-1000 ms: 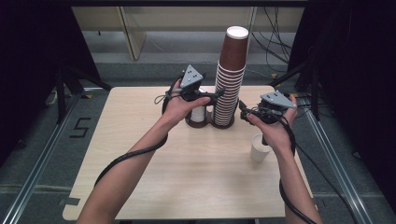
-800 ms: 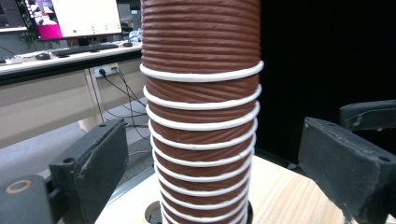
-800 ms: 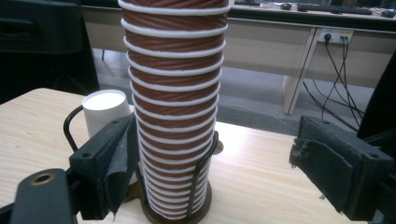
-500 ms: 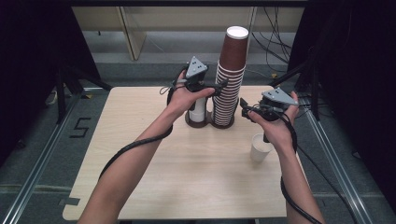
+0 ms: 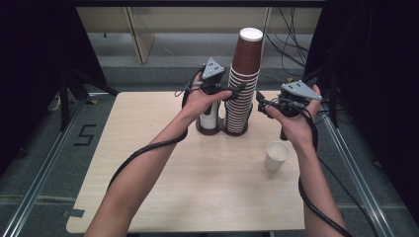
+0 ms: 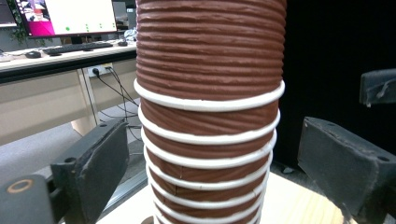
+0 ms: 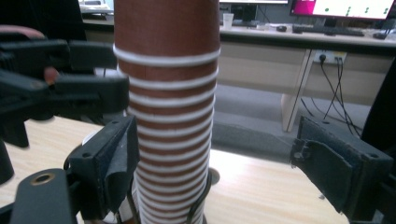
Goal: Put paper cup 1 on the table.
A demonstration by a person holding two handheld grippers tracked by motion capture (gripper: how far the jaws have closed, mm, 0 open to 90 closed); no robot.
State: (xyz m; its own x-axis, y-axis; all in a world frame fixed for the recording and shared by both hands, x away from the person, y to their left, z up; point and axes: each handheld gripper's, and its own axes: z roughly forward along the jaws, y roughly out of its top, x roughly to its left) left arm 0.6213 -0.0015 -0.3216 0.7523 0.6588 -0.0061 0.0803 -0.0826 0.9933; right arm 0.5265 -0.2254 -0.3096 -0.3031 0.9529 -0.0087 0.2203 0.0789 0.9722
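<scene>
Between both tongs stands the tall stack of brown cups. Left tongs and right tongs are open wide, holding nothing. One white cup already sits below the right tongs. Many cups remain.

The cup stack is cut off at the top in both gripper views; the left hand hides the holder's second cup.

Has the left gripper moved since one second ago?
Yes. In the high view the left gripper has shifted up the picture and slightly right along the tall cup stack, which stands in the same place; it now straddles the stack higher up, jaws open.
</scene>
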